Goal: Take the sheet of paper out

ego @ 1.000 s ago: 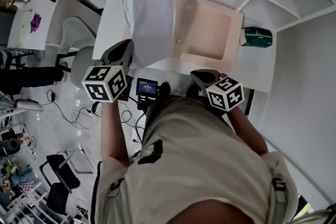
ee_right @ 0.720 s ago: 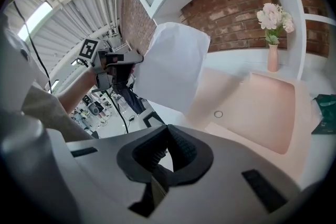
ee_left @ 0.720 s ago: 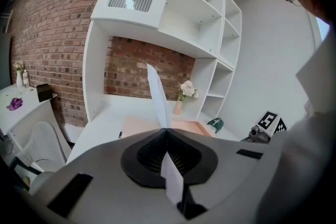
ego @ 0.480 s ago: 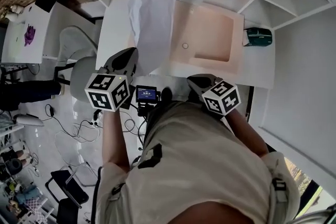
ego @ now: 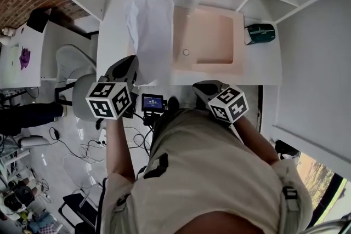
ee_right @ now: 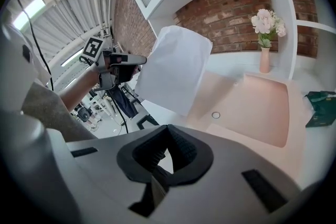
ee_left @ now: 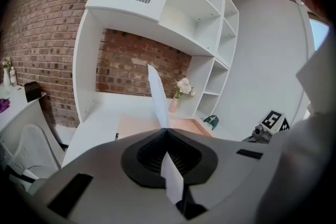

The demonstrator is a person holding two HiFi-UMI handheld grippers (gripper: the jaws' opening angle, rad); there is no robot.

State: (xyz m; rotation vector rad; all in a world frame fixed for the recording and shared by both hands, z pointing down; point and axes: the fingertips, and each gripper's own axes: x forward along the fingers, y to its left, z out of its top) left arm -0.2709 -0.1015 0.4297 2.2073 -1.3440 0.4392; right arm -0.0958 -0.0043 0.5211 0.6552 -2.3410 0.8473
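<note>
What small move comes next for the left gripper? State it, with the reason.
Probably lower the sheet of paper onto the white desk beside the pink folder: the left gripper is shut on its edge, and it hangs lifted, already outside the folder.

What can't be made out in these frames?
Small ring on the pale pink shallow tray: too small to identify, head view.
Dark green object: cut by the right gripper view's edge.
Near edge of the white paper sheet: hidden behind the left claw, head view.
</note>
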